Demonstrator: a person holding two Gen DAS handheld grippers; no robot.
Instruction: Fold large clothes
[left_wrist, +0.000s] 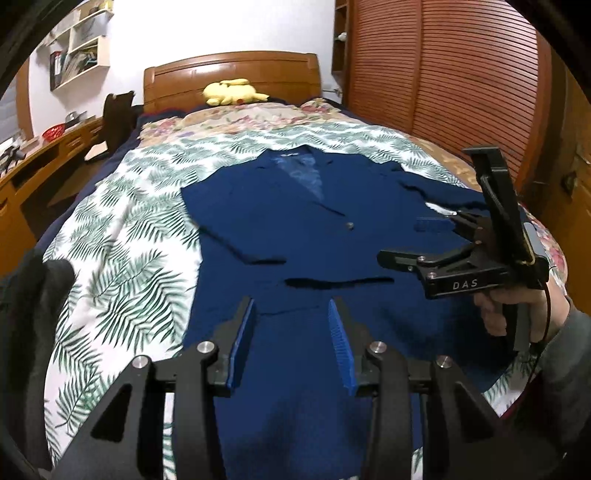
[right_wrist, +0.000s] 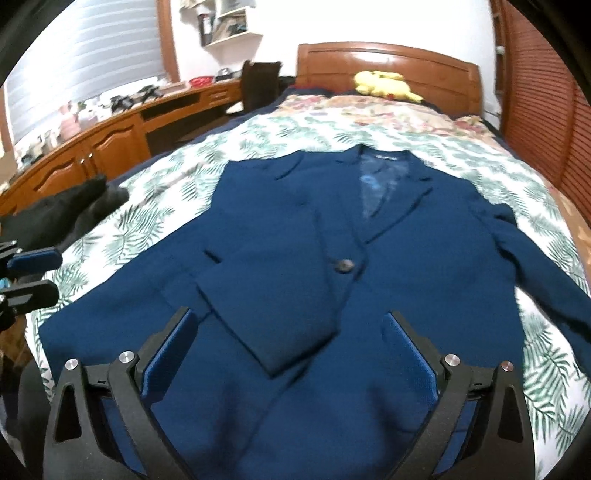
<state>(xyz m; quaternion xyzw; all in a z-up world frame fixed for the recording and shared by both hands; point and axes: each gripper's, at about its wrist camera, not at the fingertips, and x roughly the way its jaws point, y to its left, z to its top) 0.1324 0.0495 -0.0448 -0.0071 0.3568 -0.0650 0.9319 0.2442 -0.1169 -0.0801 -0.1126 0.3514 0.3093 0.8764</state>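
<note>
Bedroom, leaf-print bedspread (right_wrist: 498, 177) under navy blazer (right_wrist: 424, 258), possibly one sleeve folded, left claw (left_wrist: 291, 314) and right claw (right_wrist: 291, 332) both agape, empty.

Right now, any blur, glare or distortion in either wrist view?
Left wrist: heavy fisheye bending, dark corners, jacket fairly sharp, sheen on the headboard. Right wrist: softer overall, motion smear on the jacket, bright washed-out blinds.
</note>
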